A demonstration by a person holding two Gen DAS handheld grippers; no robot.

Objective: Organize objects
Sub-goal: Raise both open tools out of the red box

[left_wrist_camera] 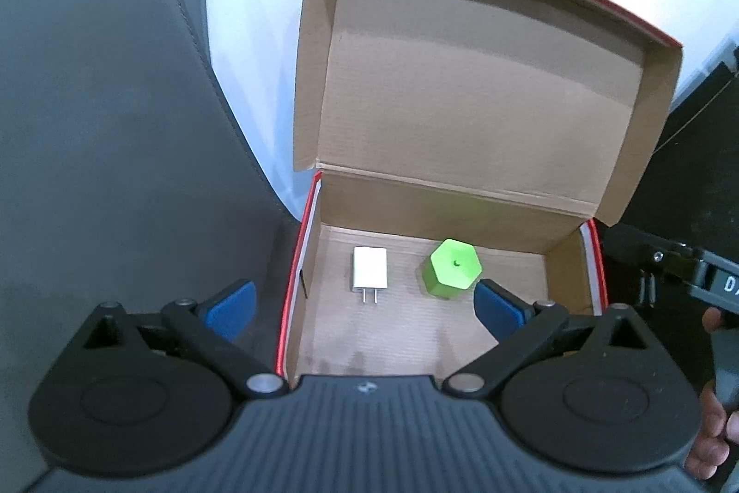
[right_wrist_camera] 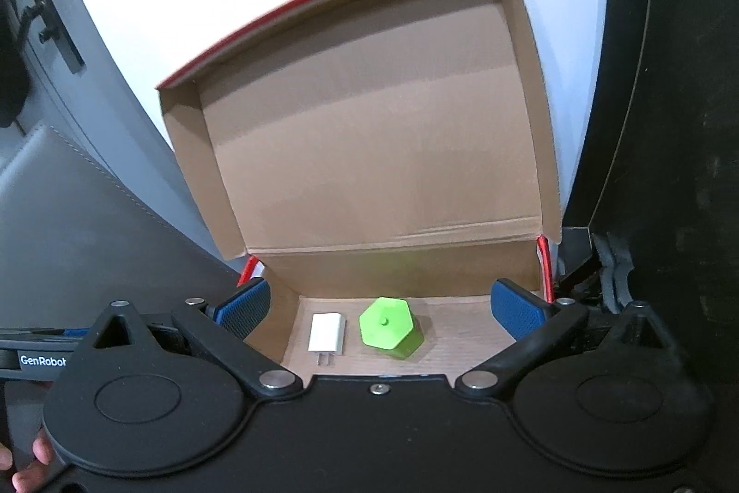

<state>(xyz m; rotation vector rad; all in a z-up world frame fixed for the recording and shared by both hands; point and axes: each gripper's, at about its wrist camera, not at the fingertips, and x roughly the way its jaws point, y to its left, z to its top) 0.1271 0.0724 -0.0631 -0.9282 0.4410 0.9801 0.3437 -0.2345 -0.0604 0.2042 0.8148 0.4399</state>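
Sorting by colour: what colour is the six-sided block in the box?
Bright green; the six-sided block shows best in the right wrist view.

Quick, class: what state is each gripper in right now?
Left gripper: open, holding nothing.
Right gripper: open, holding nothing.
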